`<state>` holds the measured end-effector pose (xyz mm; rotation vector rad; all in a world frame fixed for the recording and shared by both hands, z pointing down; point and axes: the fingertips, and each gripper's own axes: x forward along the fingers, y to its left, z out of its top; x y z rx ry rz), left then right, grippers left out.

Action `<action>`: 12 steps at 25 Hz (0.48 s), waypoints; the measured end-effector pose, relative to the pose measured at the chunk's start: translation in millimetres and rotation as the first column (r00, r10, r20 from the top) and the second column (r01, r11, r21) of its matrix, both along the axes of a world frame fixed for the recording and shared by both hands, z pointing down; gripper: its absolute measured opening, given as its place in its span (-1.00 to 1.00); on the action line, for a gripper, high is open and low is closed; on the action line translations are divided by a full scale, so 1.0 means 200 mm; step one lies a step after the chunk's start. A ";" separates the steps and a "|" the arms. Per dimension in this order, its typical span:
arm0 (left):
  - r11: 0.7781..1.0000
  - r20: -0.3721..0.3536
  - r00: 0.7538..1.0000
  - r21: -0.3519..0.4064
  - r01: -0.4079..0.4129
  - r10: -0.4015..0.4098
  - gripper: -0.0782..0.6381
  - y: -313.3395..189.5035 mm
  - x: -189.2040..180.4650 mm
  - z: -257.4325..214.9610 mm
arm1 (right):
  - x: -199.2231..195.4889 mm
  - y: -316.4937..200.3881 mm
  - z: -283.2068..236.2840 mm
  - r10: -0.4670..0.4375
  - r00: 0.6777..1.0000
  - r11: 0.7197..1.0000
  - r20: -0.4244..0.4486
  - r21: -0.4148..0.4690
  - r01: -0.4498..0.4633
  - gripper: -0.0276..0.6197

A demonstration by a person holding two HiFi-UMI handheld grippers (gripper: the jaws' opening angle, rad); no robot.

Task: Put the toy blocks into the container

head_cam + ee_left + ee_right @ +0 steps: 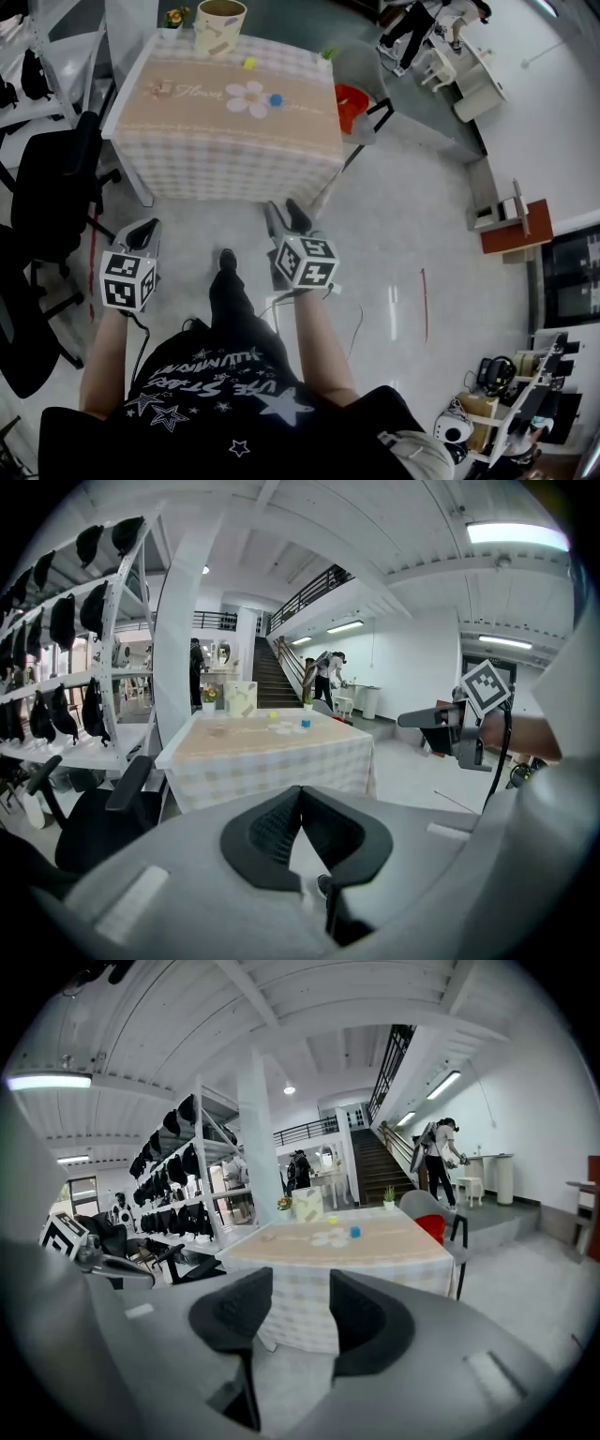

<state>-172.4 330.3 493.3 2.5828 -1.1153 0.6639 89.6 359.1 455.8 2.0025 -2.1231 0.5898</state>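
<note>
Yellow block (248,64), blue block (276,99), apparently loose on table (206,150)

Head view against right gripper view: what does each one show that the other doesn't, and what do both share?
Head view only: the person's starred shirt and shoe. Right gripper view only: the right gripper with jaws apart and nothing between them, a staircase, shelving. Both: the table, the container, the yellow block and blue block.
</note>
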 end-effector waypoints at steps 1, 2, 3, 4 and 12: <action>1.000 0.003 1.000 -0.004 0.005 -0.005 -0.76 -0.03 0.01 0.01 | 0.01 -0.04 0.01 -0.004 1.000 1.000 0.004 -0.005 0.004 -0.28; 1.000 0.006 1.000 -0.007 0.011 -0.011 -0.76 -0.07 0.02 0.02 | 0.02 -0.09 0.03 -0.009 1.000 1.000 0.008 -0.010 0.009 -0.25; 1.000 0.008 1.000 -0.011 0.017 -0.017 -0.76 -0.11 0.03 0.02 | 0.04 -0.13 0.04 -0.014 1.000 1.000 0.011 -0.014 0.014 -0.22; 1.000 0.009 1.000 -0.014 0.023 -0.023 -0.76 -0.15 0.05 0.03 | 0.05 -0.18 0.05 -0.019 1.000 1.000 0.014 -0.018 0.019 -0.19; 0.996 0.025 0.997 -0.041 0.076 -0.075 -0.76 -0.49 0.20 0.05 | 0.22 -0.55 0.11 -0.068 0.997 0.995 0.039 -0.065 0.071 -0.12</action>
